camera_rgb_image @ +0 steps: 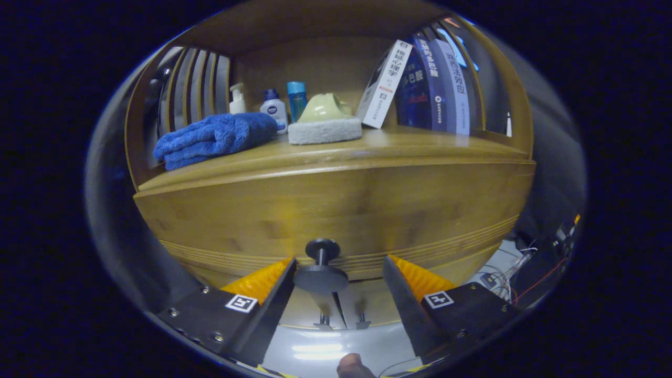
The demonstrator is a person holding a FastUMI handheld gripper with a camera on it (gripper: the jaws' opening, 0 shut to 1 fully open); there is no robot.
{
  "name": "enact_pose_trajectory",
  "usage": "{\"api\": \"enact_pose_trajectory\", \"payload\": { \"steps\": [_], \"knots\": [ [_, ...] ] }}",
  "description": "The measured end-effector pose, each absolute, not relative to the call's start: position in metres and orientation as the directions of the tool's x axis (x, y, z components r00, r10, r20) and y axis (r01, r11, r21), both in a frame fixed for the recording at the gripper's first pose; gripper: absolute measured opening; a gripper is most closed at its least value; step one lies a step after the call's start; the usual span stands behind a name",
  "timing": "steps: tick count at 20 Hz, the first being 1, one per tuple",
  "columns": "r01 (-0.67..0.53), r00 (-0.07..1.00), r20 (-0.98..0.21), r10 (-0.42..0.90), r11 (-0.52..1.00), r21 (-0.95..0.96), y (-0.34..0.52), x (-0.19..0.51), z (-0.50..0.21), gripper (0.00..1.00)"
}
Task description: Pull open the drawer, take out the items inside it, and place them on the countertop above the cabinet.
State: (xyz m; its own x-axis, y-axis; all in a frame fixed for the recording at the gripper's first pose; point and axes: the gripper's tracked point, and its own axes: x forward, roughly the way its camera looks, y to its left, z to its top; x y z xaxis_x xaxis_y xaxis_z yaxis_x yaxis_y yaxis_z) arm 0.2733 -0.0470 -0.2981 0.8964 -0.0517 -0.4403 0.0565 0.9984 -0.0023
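Note:
The wooden drawer front (336, 205) fills the space straight ahead, and nothing of the drawer's inside shows. Its black round knob (321, 275) sticks out toward me and sits between my two fingers, nearer the left one. My gripper (338, 260) is open, with a gap on each side of the knob, so neither finger presses on it. Above the drawer runs the wooden countertop (420, 142) of the cabinet.
On the countertop lie a folded blue towel (215, 137), three small bottles (274, 107), a pale green slipper-like item on a white pad (324, 123) and leaning books (420, 84). Two small door knobs (341, 318) show below the drawer. Cables (514, 273) trail at lower right.

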Motion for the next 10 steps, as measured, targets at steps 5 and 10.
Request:
{"api": "enact_pose_trajectory", "payload": {
  "steps": [5, 10],
  "knots": [
    [0.055, 0.938, -0.346, -0.032, 0.997, 0.058, -0.022, 0.239, -0.251, 0.99],
    [-0.011, 0.981, -0.194, 0.019, 0.999, 0.04, 0.017, 0.172, -0.18, 0.99]
  ]
}}
